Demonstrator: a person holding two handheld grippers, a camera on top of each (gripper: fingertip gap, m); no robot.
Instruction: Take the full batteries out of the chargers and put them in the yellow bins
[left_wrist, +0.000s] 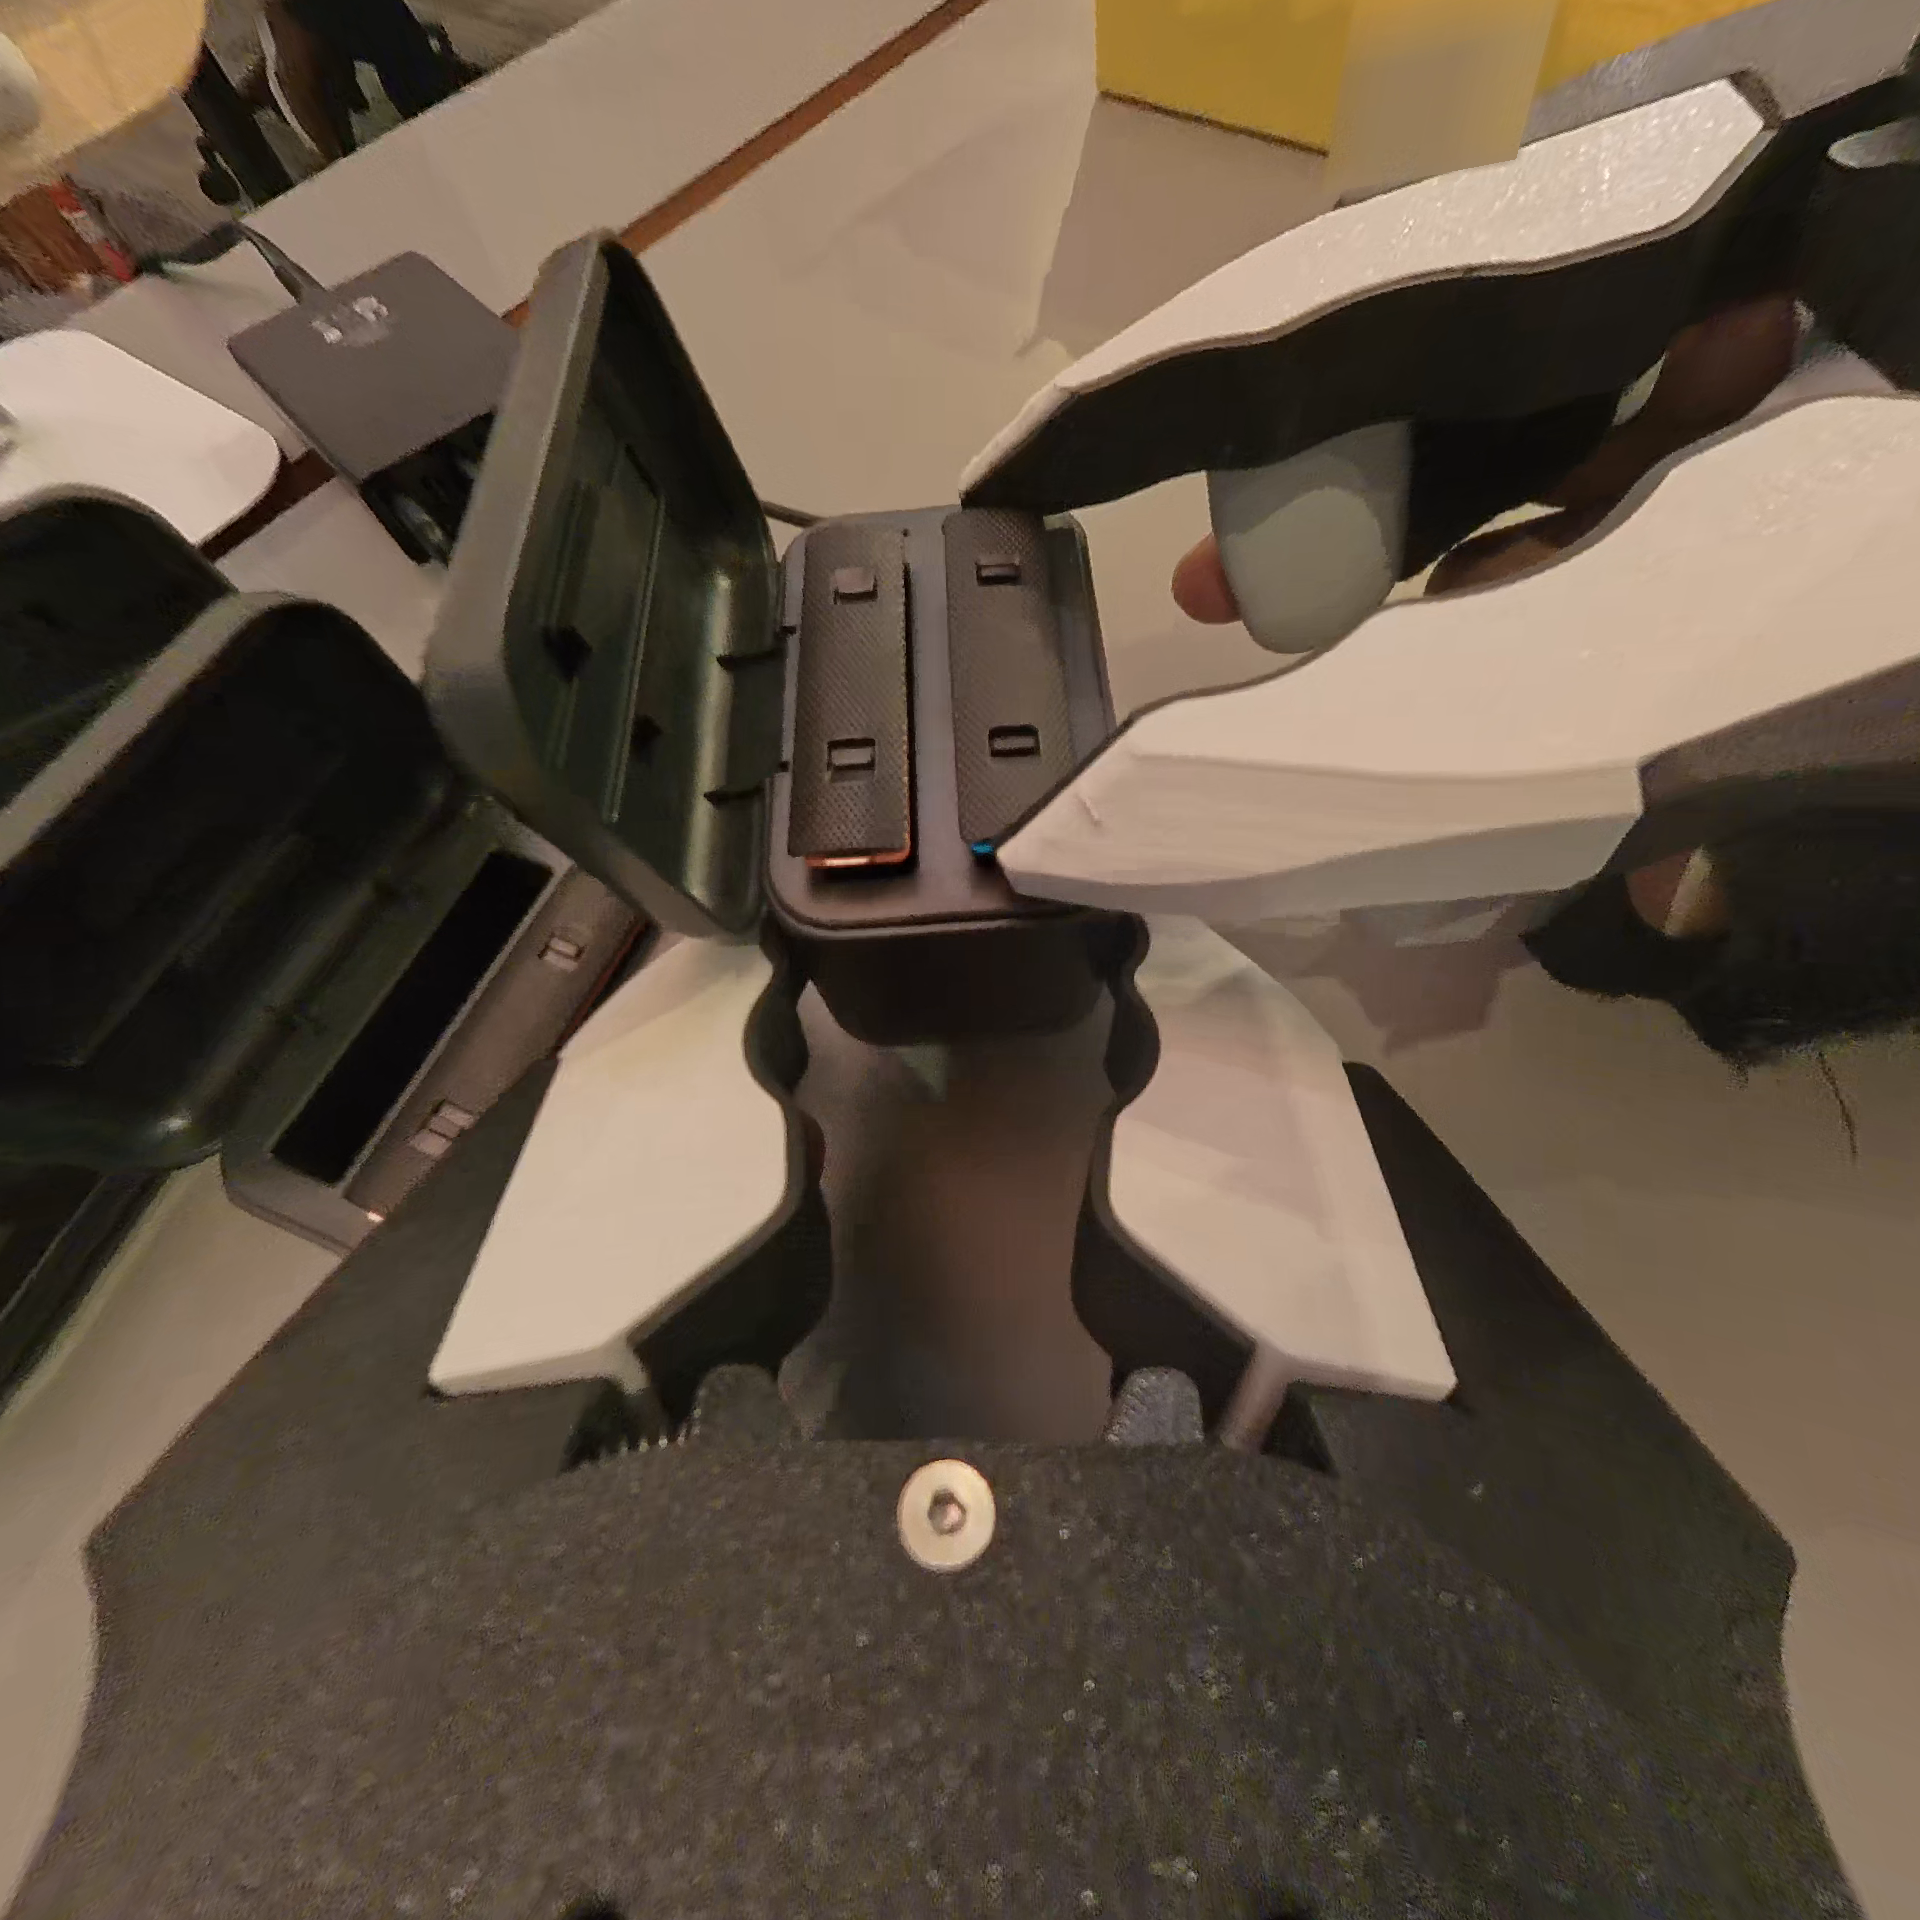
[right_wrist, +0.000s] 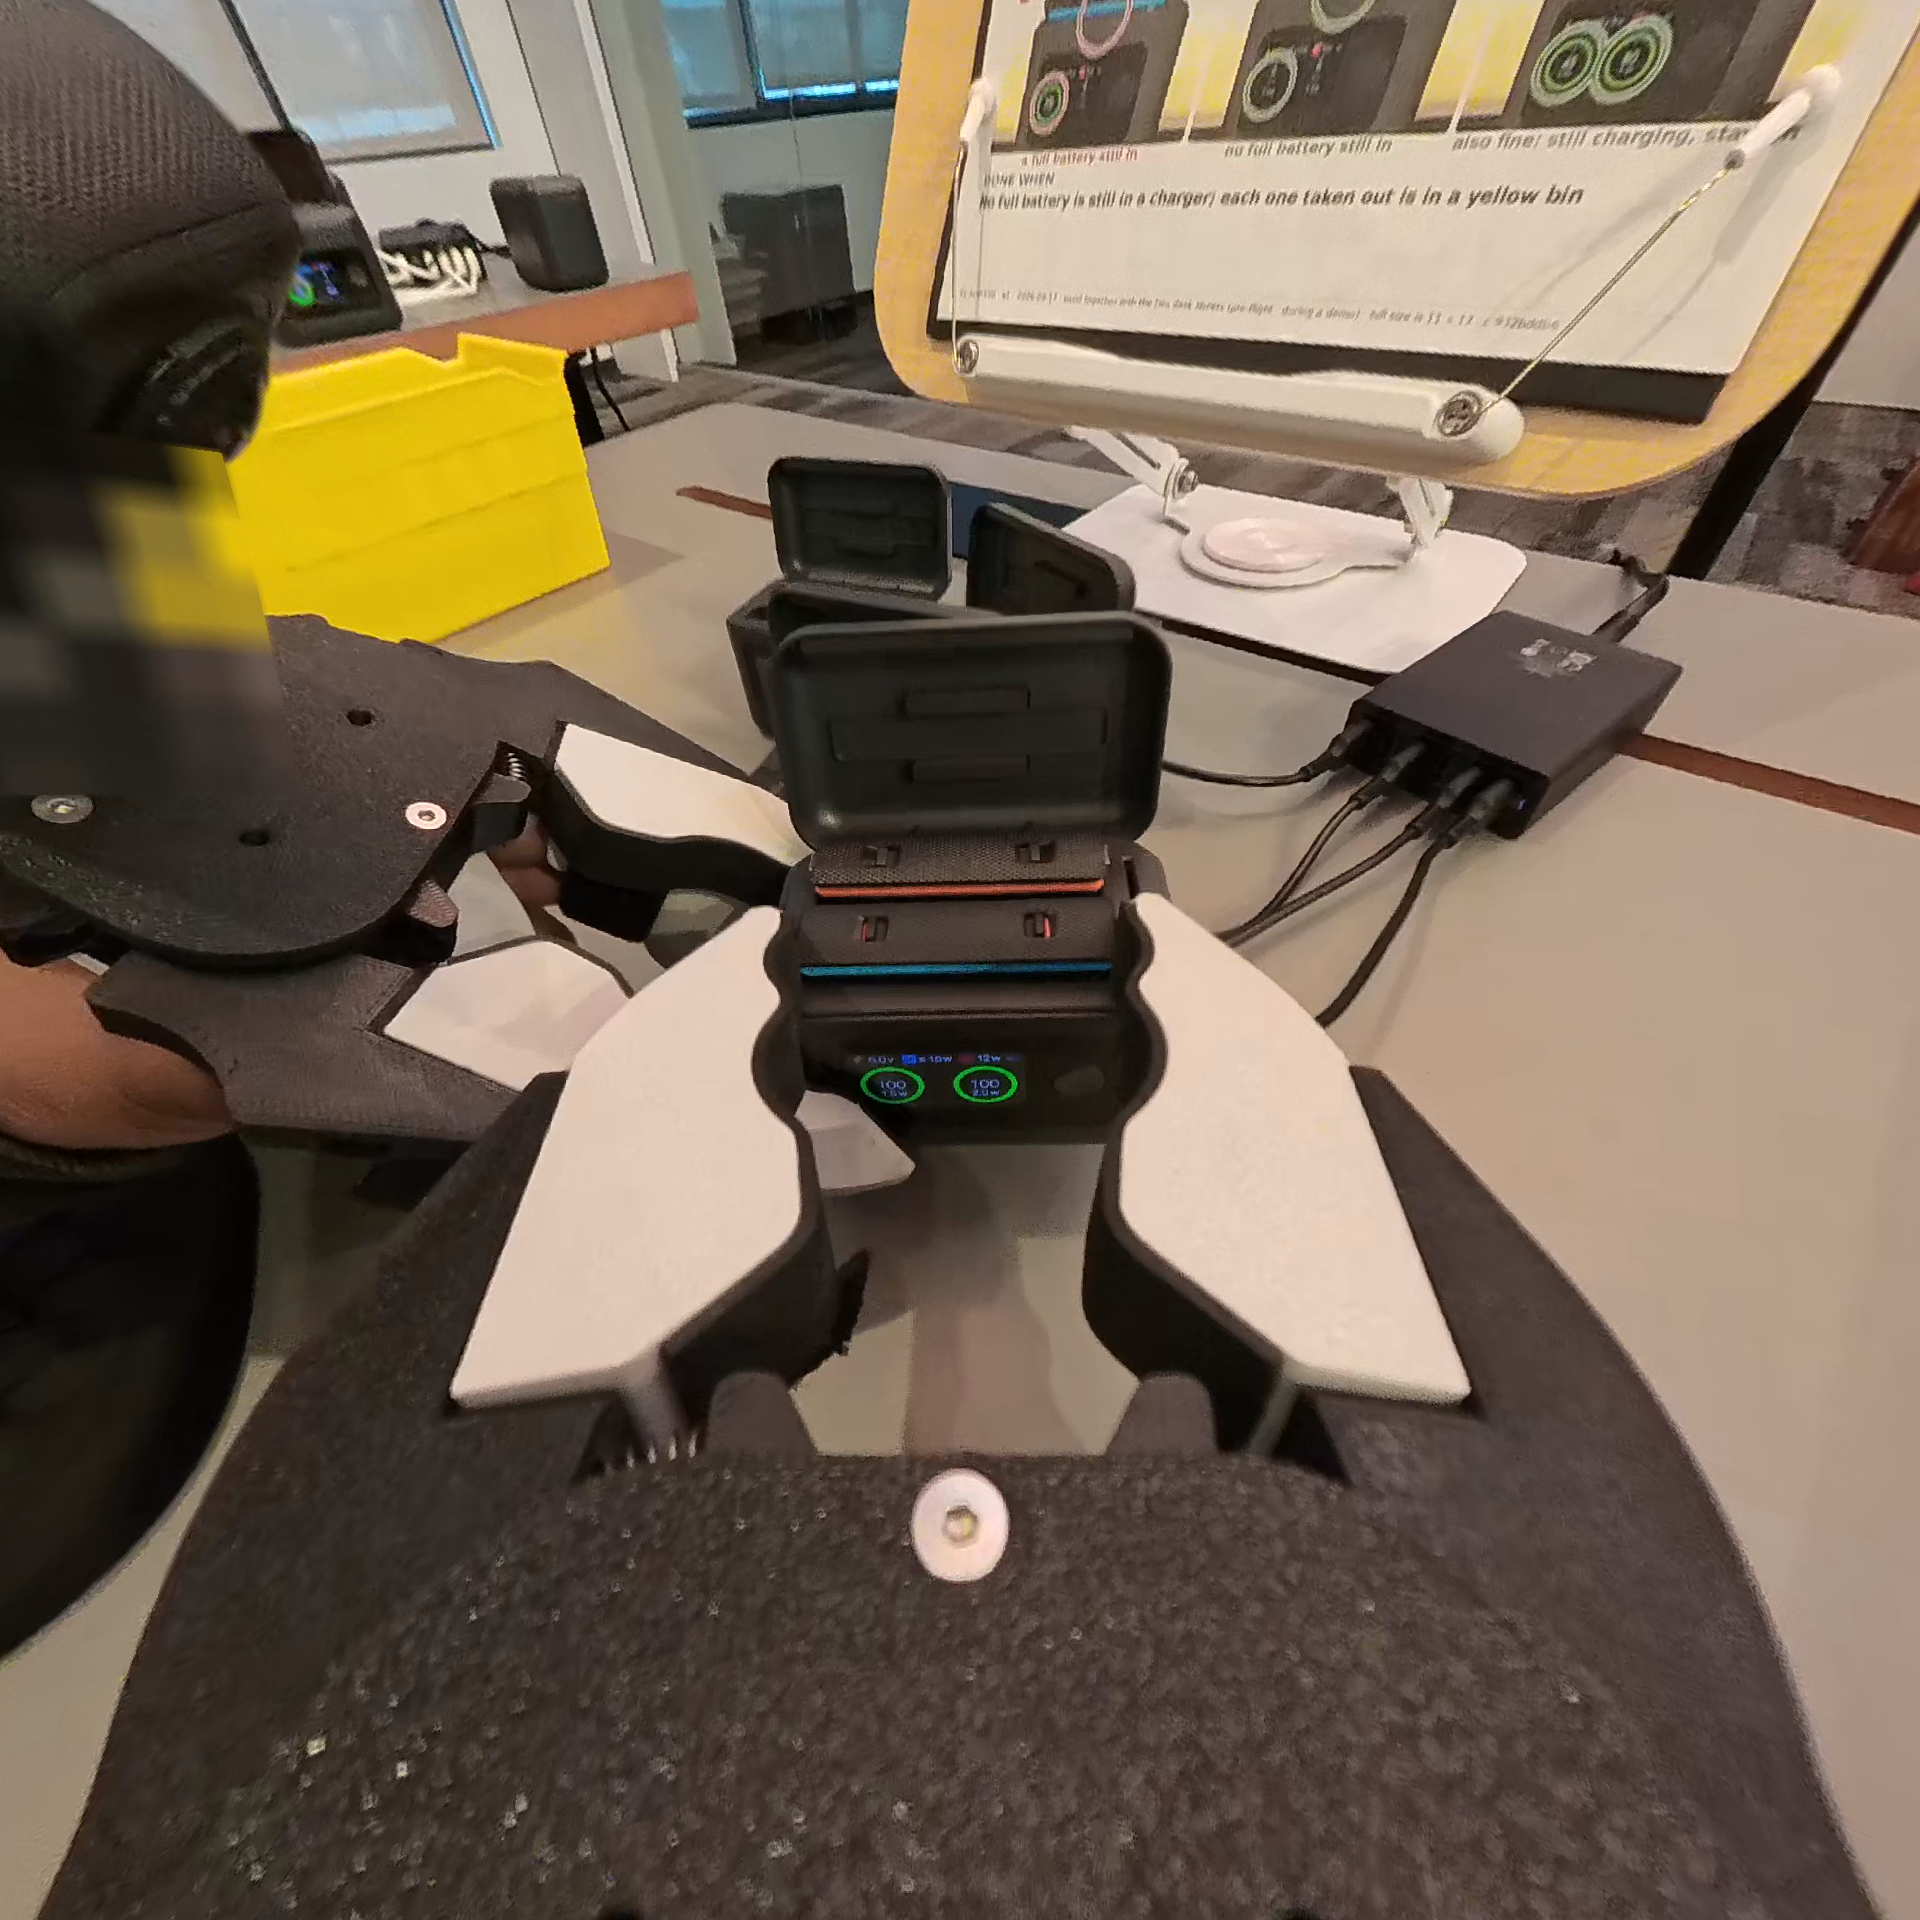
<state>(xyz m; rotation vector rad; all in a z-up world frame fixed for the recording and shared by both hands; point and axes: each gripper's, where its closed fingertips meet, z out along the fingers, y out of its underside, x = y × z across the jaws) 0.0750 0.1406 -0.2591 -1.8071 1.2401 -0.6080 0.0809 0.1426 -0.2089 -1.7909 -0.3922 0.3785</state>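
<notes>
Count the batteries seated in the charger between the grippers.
2. The orange-edged battery sits in the slot nearest the open lid; the blue-edged battery sits in the slot nearest the charger's display.

The yellow bin (left_wrist: 1216, 73) at the top of the left wrist view is cut off by the frame's upper edge; only its lower wall shows. In the right wrist view a mosaic patch covers the left end of the yellow bin (right_wrist: 416, 488) at upper left. The instruction sheet (right_wrist: 1351, 156) on its stand runs off the top edge. Behind the nearest charger (right_wrist: 956, 987), two more chargers (right_wrist: 862, 540) are mostly hidden, so their slots cannot be seen. A second open charger (left_wrist: 343, 997) at the left of the left wrist view is cropped and blurred.
</notes>
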